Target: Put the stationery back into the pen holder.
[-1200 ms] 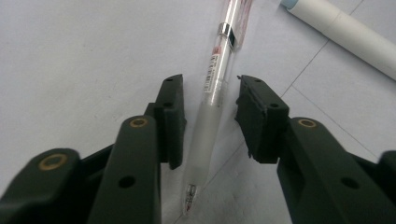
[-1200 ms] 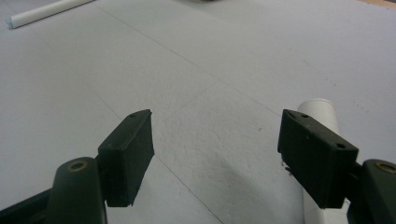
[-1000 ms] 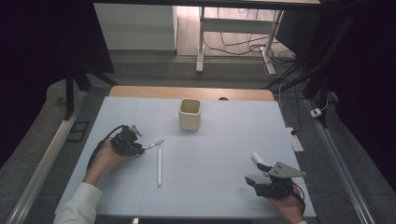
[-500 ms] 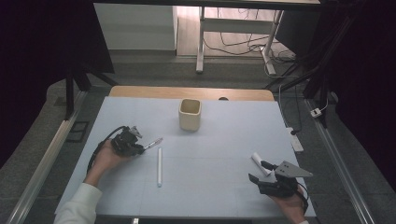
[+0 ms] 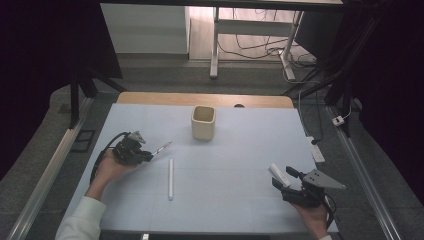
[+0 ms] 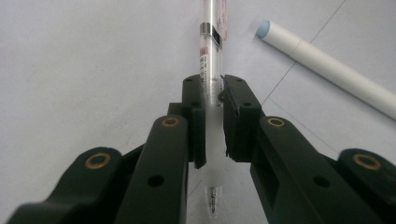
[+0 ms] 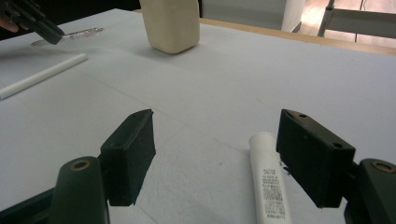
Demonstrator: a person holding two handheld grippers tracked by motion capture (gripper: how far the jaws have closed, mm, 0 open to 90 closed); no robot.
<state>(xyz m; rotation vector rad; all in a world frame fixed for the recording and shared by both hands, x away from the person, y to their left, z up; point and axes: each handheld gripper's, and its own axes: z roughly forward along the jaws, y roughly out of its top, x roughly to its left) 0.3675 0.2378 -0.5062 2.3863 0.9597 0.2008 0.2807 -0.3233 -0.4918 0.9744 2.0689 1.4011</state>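
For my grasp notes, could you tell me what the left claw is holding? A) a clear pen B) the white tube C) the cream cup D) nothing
A: in the left gripper view, the left claw is clamped on the clear pen.

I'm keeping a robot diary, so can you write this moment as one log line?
left gripper: shut on clear pen | right gripper: open beside white tube | white marker: lying on table | cup: upright
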